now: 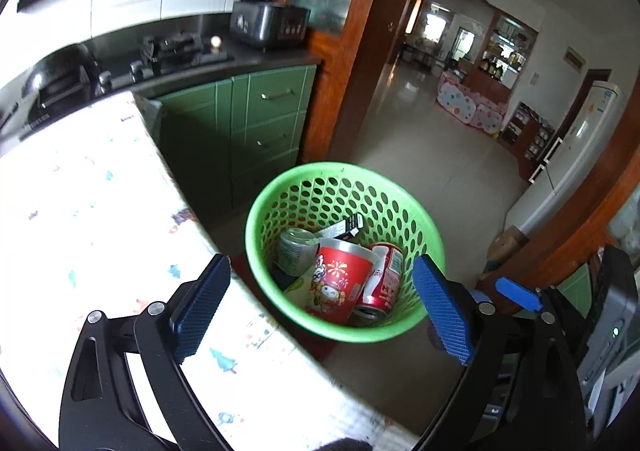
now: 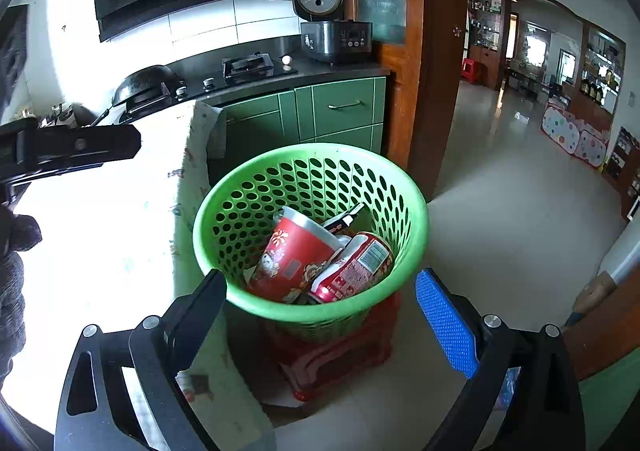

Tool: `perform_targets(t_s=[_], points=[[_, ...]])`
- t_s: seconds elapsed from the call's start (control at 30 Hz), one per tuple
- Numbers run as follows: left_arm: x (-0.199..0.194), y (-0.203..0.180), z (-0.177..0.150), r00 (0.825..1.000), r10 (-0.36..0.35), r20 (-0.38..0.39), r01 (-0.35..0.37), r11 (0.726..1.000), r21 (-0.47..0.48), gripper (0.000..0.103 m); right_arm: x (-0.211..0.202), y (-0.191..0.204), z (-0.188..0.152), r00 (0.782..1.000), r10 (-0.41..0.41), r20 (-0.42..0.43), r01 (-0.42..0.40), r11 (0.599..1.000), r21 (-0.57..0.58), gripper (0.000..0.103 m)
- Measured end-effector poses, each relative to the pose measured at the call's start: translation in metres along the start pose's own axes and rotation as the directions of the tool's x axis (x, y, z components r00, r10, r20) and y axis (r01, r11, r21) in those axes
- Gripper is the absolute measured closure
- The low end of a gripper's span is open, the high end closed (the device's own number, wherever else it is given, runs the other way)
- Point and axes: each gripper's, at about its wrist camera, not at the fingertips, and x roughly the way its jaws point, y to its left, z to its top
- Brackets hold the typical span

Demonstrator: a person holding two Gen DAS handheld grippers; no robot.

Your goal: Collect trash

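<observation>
Trash lies in the green perforated basket (image 2: 224, 207) ahead of both grippers: a red paper cup (image 2: 290, 259), a red soda can (image 2: 352, 267), a silver can (image 1: 294, 251). Left gripper (image 1: 322, 309) and right gripper (image 2: 320, 317) stand wide, holding nothing. The basket sits on a red stool (image 2: 340, 355).

In the green basket (image 1: 428, 235), the red cup (image 1: 340, 283) covers most of the silver can (image 1: 294, 251) and part of the red can (image 1: 384, 283), and a dark box (image 1: 346, 227) only pokes out behind them. The words on the cans are too small to read. The basket hides most of the red stool (image 2: 340, 355), and the bright white cloth (image 1: 80, 211) on the surface is washed out by light and cut off at the left edge.
</observation>
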Motion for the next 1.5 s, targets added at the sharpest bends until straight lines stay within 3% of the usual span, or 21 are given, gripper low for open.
perform_targets(t_s=[0.17, 0.47, 0.63, 0.87, 1.2, 1.5], points=[[-0.030, -0.001, -0.018, 0.998, 0.038, 0.042, -0.039, 0.999, 0.025, 0.006, -0.016, 0.008, -0.006, 1.000, 0.003, 0.005, -0.003, 1.000, 0.012, 0.010], [-0.073, 0.002, -0.051, 0.986, 0.144, 0.088, -0.150, 0.987, 0.064, 0.005, -0.044, 0.021, -0.022, 1.000, 0.016, 0.003, -0.016, 0.999, 0.045, 0.010], [-0.095, 0.003, -0.068, 0.979, 0.166, 0.115, -0.174, 0.983, 0.063, 0.005, -0.053, 0.026, -0.028, 1.000, 0.019, 0.006, -0.019, 0.998, 0.056, 0.010], [-0.117, 0.010, -0.087, 0.963, 0.223, 0.152, -0.231, 0.972, 0.036, 0.005, -0.073, 0.037, -0.036, 0.999, 0.024, 0.038, -0.026, 0.999, 0.041, 0.010], [-0.152, 0.022, -0.110, 0.935, 0.302, 0.184, -0.303, 0.953, -0.024, 0.005, -0.095, 0.070, -0.043, 0.990, 0.109, 0.086, -0.106, 0.994, -0.039, 0.009], [-0.171, 0.039, -0.125, 0.919, 0.349, 0.180, -0.336, 0.936, -0.099, 0.005, -0.092, 0.099, -0.047, 0.985, 0.163, 0.060, -0.157, 0.983, -0.091, 0.009]])
